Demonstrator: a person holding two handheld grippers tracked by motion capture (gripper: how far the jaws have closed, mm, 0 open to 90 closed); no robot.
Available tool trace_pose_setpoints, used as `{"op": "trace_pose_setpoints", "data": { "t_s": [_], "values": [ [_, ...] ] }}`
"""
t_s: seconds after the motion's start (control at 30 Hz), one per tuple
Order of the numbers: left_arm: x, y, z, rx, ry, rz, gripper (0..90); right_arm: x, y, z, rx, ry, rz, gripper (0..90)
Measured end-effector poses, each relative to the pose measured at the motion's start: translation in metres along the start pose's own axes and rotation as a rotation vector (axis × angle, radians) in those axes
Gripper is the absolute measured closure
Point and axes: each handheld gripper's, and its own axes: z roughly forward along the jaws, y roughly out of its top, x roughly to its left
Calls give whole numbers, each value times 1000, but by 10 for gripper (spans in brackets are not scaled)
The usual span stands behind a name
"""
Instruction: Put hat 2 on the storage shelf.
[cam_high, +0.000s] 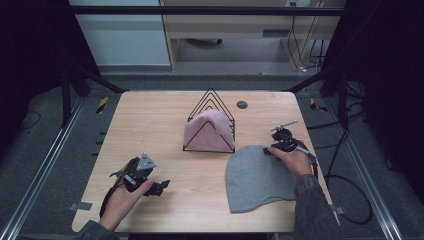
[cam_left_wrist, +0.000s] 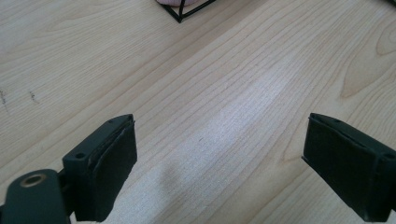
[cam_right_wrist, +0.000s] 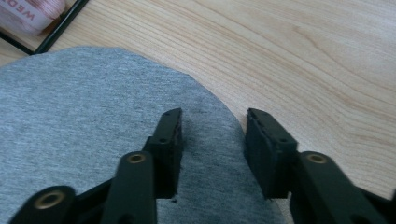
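1. Right gripper view puts the right claw (cam_right_wrist: 212, 154) low over the rounded edge of the grey hat (cam_right_wrist: 93, 130), jaws partly parted with a strip of cloth between them, not yet clenched on anything.
2. Just beyond its tips lies the hat's curved border, then bare table (cam_right_wrist: 327, 60); up and to the left of the claw sits a corner of the black wire rack (cam_right_wrist: 65, 25) with the pink hat (cam_right_wrist: 28, 14) on it.
3. The step in hand is probably a pinch at the hat's edge, so press down until one jaw slips under the cloth, then close on a single clean fold.
4. High view shows the left claw (cam_high: 150, 182) well apart from the hat, released, wide open above bare wood.
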Motion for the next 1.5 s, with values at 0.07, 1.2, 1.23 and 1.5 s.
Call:
{"op": "trace_pose_setpoints", "data": {
  "t_s": [0.07, 1.2, 1.23, 1.5],
  "values": [
    [0, 0, 0, -3, 2, -2, 94, -1, 0, 0, -10, 2, -21, 679],
    [-5, 4, 6, -66, -156, -39, 114, 130, 7, -178, -412, 186, -440, 887],
    [-6, 4, 5, -72, -163, -36, 114, 133, 9, -180, -421, 190, -450, 887],
    [-10, 6, 5, -92, -215, -20, 114, 165, 32, -196, -481, 214, -525, 887]
  ]
}}
